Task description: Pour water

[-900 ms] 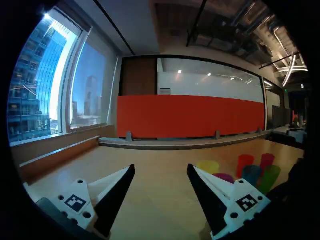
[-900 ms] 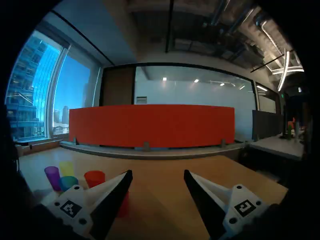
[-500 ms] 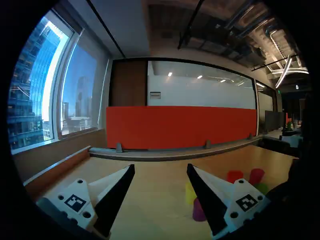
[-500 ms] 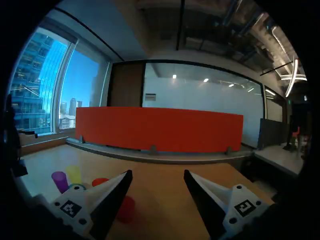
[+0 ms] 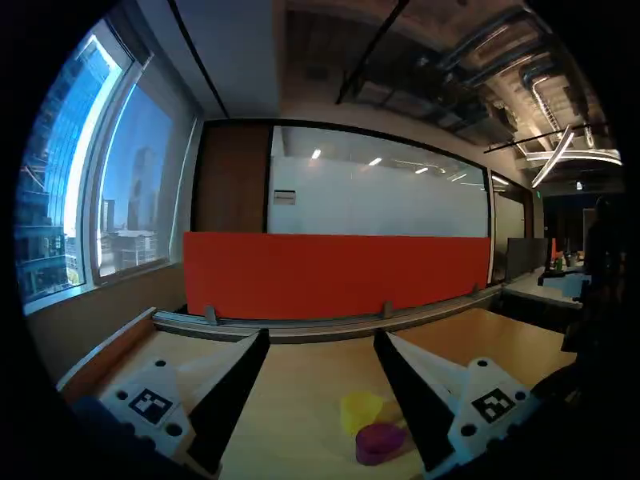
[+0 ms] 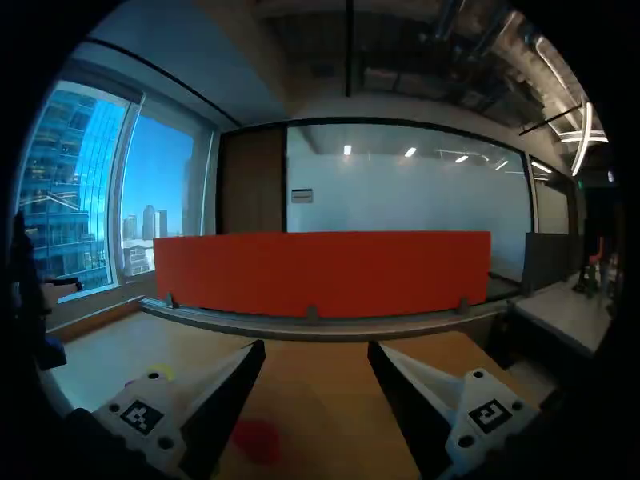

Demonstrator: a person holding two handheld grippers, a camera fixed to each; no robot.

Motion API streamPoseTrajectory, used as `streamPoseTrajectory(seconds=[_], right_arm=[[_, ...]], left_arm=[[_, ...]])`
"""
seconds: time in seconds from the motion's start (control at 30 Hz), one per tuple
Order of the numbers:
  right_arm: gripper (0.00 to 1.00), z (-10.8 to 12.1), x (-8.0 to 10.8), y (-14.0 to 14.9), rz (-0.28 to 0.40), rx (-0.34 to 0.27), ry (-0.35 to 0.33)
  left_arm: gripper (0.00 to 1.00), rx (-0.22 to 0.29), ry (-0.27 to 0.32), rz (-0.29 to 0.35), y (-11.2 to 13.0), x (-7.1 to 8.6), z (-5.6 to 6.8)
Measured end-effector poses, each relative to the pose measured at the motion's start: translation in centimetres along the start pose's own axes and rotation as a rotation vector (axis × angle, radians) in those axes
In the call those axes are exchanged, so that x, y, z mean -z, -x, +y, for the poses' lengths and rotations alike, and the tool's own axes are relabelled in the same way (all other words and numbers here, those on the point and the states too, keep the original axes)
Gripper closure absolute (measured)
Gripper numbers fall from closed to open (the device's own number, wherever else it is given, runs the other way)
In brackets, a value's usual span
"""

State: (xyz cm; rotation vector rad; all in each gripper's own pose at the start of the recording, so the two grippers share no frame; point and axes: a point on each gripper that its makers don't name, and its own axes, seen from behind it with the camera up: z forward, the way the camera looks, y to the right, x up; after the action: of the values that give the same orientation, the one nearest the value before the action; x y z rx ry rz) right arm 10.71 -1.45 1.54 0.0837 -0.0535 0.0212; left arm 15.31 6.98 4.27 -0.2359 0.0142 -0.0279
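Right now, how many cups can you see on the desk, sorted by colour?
Yellow cup: 1
Purple cup: 1
Red cup: 1
Total: 3

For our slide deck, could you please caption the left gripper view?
Open left gripper held above a wooden table, facing a yellow plastic cup and a purple plastic cup.

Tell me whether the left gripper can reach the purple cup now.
Probably yes: the left gripper is open and the purple cup stands close by one finger, nothing before it; the yellow cup just behind may get bumped.
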Motion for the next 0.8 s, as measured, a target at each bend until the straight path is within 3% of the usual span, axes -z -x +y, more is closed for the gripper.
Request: streamPoseTrajectory(seconds=[0.37, 0.57, 0.8], right_arm=[[0.00, -1.0, -0.1, -0.2, -0.021, 0.018, -0.048], [0.00, -3.0, 0.0, -0.2, -0.026, -0.001, -0.153], [0.00, -5.8, 0.2, -0.9, -0.004, 0.021, -0.301]], left_arm=[[0.03, 0.033, 0.095, -0.029, -0.5, -0.7, 1.7], [0.03, 0.035, 0.179, -0.022, -1.4, -0.5, 3.1], [0.03, 0.035, 0.310, -0.034, -1.8, 0.0, 5.6]])
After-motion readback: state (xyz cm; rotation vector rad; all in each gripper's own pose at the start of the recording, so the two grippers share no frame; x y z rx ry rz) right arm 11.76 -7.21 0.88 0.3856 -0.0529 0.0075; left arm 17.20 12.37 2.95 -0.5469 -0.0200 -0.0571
